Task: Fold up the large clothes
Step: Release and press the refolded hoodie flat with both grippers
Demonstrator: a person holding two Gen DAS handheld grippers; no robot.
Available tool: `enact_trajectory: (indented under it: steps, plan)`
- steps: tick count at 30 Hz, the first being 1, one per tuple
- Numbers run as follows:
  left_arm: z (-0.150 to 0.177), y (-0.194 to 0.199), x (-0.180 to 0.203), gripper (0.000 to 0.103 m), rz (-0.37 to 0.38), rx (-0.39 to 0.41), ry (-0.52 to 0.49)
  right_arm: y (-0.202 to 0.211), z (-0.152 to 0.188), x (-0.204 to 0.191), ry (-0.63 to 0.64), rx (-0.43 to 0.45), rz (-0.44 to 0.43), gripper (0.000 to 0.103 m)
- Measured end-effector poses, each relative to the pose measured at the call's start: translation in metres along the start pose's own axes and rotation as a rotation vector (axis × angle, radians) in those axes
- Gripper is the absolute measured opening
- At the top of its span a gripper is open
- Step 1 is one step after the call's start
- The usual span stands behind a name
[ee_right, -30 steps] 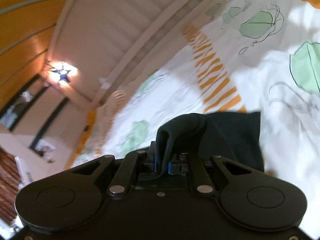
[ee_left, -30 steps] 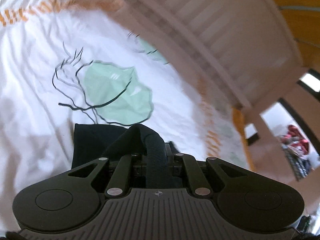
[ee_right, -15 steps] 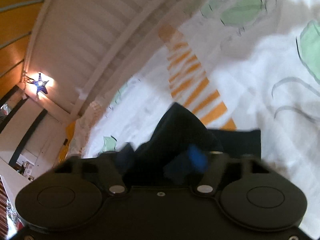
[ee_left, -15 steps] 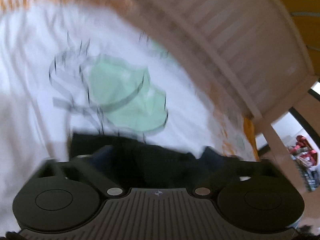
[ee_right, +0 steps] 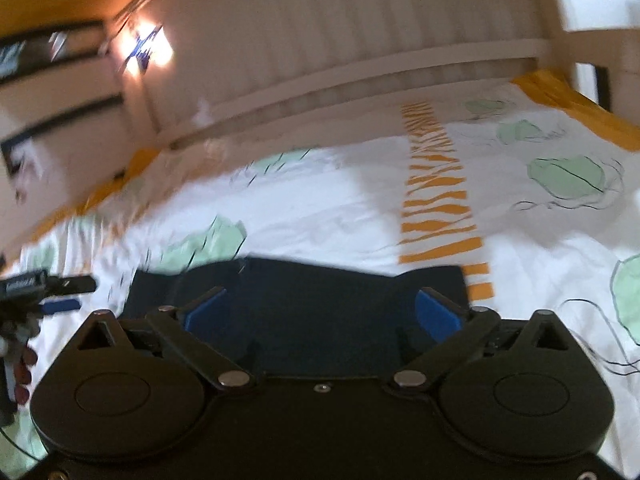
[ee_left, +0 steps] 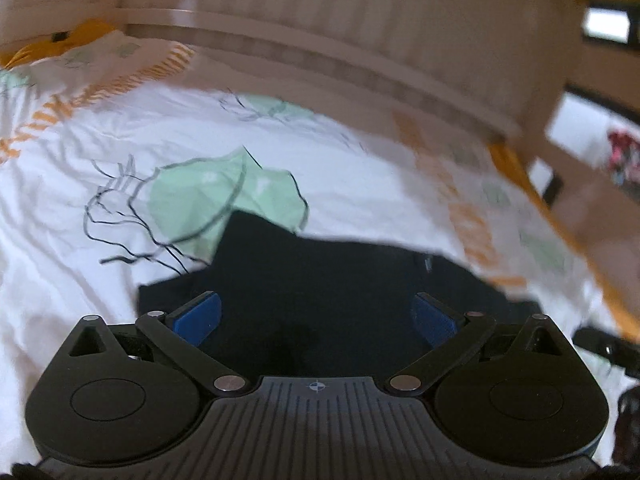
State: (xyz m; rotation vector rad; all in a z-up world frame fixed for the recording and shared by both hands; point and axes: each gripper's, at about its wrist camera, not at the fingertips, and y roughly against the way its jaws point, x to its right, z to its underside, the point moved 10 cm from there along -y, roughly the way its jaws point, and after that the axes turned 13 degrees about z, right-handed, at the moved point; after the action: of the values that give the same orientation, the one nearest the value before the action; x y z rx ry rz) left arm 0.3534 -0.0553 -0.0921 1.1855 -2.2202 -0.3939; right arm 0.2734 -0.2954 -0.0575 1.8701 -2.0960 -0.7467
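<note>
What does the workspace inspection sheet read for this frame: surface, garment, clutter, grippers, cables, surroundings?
Surface: bed sheet, white with green leaf prints and orange stripes, wrinkled.
Job's things: dark garment, lying on the sheet in a folded stack, also ahead of the right gripper.
Clutter: nothing seen on the sheet besides the garment.
Grippers: left gripper open, blue pads apart above the garment; right gripper open likewise. Neither grips cloth.
Cables: nothing seen for certain; the views are blurred.
Surroundings: white slatted bed rail behind the sheet; star-shaped lamp lit on the wall.
</note>
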Motion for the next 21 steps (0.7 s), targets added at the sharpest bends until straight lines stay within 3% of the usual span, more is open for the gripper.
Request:
enact_trajectory:
  steps: [4, 11, 15, 21]
  plan:
    - [0.017, -0.025, 0.007, 0.103, -0.026, -0.091, -0.082, -0.013, 0.013, -0.026, 0.081, -0.030, -0.002, 0.100]
    - [0.033, -0.065, -0.029, 0.103, -0.101, -0.162, -0.007, -0.072, 0.033, -0.041, 0.191, -0.152, 0.110, 0.100]
    - [0.036, -0.075, -0.038, 0.103, -0.090, -0.168, -0.008, -0.101, 0.041, -0.032, 0.136, -0.203, 0.159, 0.102]
    - [0.036, -0.082, -0.037, 0.103, -0.125, -0.181, -0.034, -0.108, 0.050, -0.030, 0.153, -0.153, 0.194, 0.103]
